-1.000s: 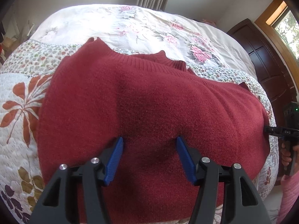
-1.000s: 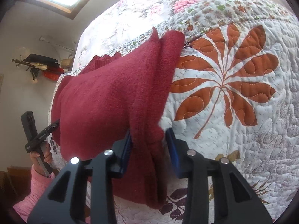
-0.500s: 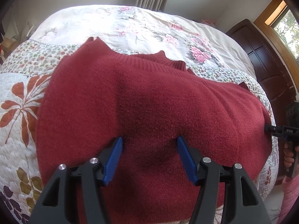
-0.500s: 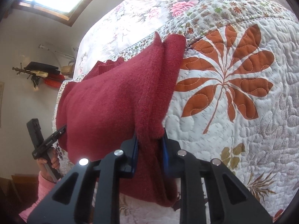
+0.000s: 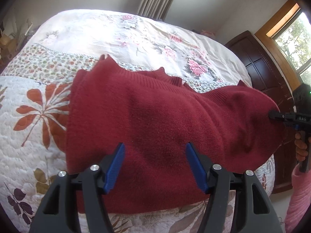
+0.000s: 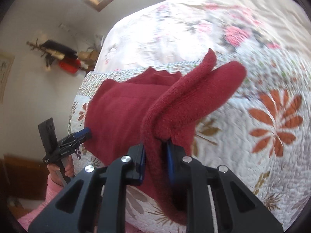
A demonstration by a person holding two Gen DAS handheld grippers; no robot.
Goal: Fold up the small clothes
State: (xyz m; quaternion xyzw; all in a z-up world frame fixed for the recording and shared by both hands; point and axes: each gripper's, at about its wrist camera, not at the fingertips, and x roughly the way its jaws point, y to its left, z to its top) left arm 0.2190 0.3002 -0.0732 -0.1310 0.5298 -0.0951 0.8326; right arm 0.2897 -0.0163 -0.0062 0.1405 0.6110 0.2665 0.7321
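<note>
While the right gripper (image 6: 155,155) had its blue jaws clamped on a bunched edge of the red sweater (image 5: 155,132), the left gripper (image 5: 154,167) sat with jaws spread wide, nothing between them, over the sweater's near-middle. Sweater lay across the near part of the quilt (image 5: 35,136) on the bed, ribbed hem or collar edge toward the far side, near edge hanging a bit over the bed edge. Right-side portion was lifted off the quilt and pulled into a ridge running from the right jaws to the far corner.

Step, judged: mid-fold, right gripper lifting one side edge to carry it across toward the left. Next move probably calls for carrying that edge over the body of the sweater, laying it flat, then letting go; left gripper could pin the middle or take the other edge so the knit doesn't drag. Thick knit, likely to sag and bunch.

Hard to tell: right wrist view was motion-blurred, so how many layers were in the pinch was unclear. Sleeves were not distinguishable; could be tucked under. Whether the left gripper touched the fabric could not be told. Person's hand (image 6: 60,169) in a pink sleeve was partly cut off at frame edge. Near hem hidden behind the gripper bodies.
</note>
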